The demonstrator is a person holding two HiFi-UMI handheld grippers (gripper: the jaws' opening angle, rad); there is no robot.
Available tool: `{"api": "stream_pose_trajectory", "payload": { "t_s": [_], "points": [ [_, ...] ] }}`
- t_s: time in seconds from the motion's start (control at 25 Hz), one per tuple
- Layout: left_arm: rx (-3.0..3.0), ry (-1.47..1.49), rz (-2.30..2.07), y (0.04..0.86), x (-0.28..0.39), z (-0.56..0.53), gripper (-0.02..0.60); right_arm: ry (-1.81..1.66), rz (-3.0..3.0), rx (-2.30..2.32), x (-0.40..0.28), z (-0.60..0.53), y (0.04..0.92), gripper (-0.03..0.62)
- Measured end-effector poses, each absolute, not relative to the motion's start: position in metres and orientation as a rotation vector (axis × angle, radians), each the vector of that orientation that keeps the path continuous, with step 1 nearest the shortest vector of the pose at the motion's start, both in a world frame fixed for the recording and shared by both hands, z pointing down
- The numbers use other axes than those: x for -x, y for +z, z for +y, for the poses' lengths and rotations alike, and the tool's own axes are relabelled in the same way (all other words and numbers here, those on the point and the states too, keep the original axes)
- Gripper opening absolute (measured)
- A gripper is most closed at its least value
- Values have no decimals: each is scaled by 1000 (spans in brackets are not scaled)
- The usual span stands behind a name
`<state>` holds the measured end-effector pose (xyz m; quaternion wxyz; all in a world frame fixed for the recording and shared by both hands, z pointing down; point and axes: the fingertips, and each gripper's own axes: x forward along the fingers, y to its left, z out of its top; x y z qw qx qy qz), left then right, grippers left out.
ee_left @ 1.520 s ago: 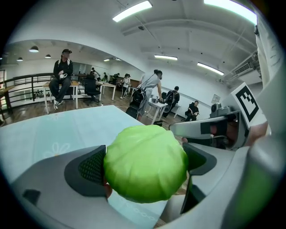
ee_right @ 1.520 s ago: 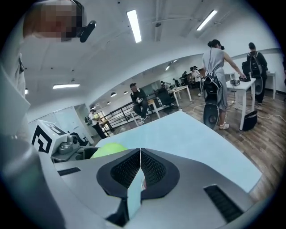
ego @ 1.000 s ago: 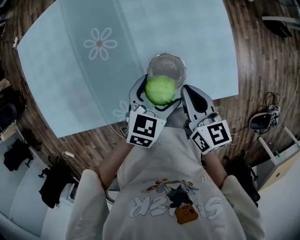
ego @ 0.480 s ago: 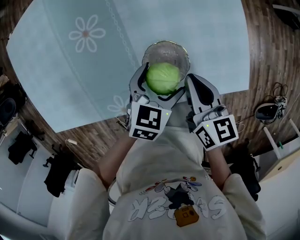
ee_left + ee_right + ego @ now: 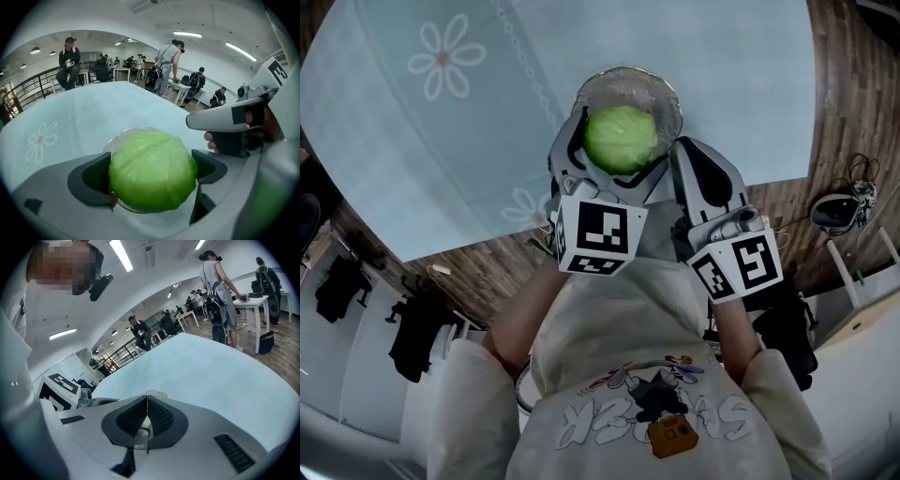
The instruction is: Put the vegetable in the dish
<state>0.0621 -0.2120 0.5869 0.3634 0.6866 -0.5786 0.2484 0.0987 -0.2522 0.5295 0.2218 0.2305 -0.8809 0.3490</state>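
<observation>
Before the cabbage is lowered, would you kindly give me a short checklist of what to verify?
1. Left gripper grips the cabbage with a pad on each side: ok.
2. Cabbage lines up over the dish: ok in the head view, where it overlaps the bowl. Its height above the dish: cannot tell.
3. Dish has room inside: cannot tell, since the cabbage hides most of it.
4. Right gripper is shut, holds nothing and sits beside the cabbage without touching it: ok.
5. Dish rests wholly on the table: cannot tell, since the grippers cover its near side.
</observation>
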Motion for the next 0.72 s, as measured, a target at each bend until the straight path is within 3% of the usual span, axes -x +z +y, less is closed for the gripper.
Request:
{"api": "stream_pose_trajectory", "payload": {
  "t_s": [0.72],
  "points": [
    [-1671,775,-1499,617,-62,-224,541,1028,-2399,-701,-110,-258,546,23]
  ]
}}
